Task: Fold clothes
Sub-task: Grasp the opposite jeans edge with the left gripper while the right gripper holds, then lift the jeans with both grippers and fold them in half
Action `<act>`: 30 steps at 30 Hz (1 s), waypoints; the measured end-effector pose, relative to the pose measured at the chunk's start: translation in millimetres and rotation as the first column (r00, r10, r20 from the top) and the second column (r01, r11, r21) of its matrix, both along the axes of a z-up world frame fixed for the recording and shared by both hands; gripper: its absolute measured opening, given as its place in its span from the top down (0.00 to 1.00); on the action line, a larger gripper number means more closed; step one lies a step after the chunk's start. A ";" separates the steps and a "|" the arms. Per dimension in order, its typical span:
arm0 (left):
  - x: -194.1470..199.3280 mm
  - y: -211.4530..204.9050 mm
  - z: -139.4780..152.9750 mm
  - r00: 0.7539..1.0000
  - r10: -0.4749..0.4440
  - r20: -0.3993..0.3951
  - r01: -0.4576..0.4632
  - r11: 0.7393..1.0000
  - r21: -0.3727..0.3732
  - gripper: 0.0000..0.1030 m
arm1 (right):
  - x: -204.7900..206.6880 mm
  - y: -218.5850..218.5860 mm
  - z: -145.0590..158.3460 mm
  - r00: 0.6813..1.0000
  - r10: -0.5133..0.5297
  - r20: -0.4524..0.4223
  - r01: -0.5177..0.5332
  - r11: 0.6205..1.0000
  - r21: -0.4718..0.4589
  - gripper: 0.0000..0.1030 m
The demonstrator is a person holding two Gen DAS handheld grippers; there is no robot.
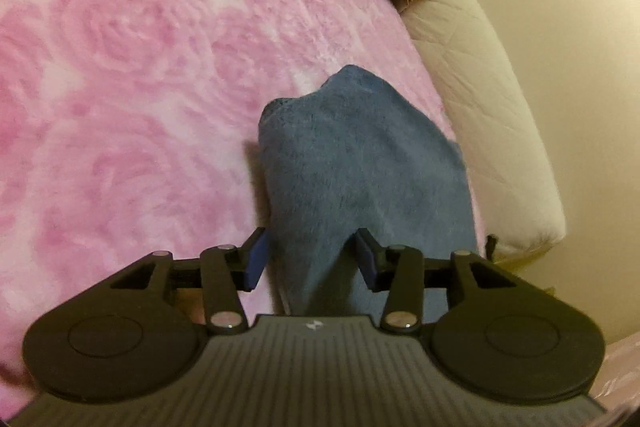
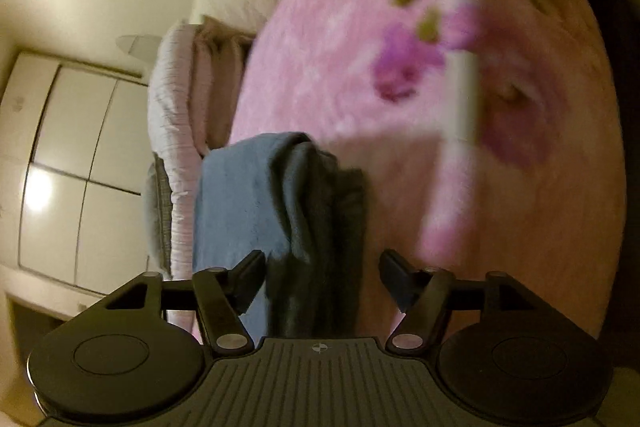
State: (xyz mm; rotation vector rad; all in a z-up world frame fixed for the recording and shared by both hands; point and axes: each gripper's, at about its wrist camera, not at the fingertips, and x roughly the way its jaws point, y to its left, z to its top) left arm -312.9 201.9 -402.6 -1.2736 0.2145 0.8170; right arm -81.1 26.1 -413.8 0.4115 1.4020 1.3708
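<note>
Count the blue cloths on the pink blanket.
1: the blue cloth lies bunched near the edge of the pink blanket, running between the open fingers of both the left gripper and right gripper. Others may be hidden.

Left gripper (image 1: 312, 261): jaws parted, blue-padded fingers (image 1: 256, 263) standing either side of a fold of the blue cloth (image 1: 360, 163), the cloth lying between them and running back under the body; contact of pads with cloth not clear. Right gripper (image 2: 322, 281): jaws spread wider, dark fingers (image 2: 396, 277) apart, the same cloth hanging in the gap nearer the left finger. Both tilted down toward the cloth.
</note>
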 end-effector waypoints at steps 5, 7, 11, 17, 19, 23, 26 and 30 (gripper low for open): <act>15.6 -8.7 4.2 0.997 -0.054 -0.048 0.057 0.997 0.051 0.67 | 7.5 58.6 25.3 0.983 0.099 0.152 -0.090 0.994 -0.064 0.74; 28.9 -18.1 2.2 0.995 -0.092 -0.039 0.094 0.995 0.046 0.67 | 17.9 84.0 35.6 0.967 0.126 0.223 -0.122 0.992 -0.032 0.76; 71.2 -35.3 -2.6 0.987 -0.158 -0.016 0.159 0.986 0.049 0.67 | 39.7 153.1 41.1 0.923 0.203 0.326 -0.220 0.975 0.014 0.77; 68.0 -43.5 -1.5 0.982 -0.183 -0.036 0.185 0.980 0.066 0.68 | 62.2 143.6 32.8 0.951 0.236 0.202 -0.242 0.970 0.005 0.59; 45.6 -46.2 1.8 0.983 -0.173 -0.062 0.178 0.981 0.081 0.68 | 60.1 108.0 37.5 0.955 0.204 0.217 -0.215 0.976 0.029 0.51; 12.5 -40.9 8.1 0.990 -0.115 -0.077 0.124 0.985 0.122 0.63 | 41.9 39.7 44.7 0.949 0.173 0.264 -0.192 0.980 0.051 0.43; 15.2 -25.8 7.1 0.989 -0.130 -0.063 0.138 0.980 0.141 0.62 | 14.1 7.8 48.7 0.924 0.184 0.335 -0.210 0.977 0.045 0.42; 18.9 -5.6 5.8 0.987 -0.152 -0.044 0.157 0.974 0.166 0.79 | -15.0 7.5 51.9 0.866 0.213 0.452 -0.255 0.966 0.032 0.80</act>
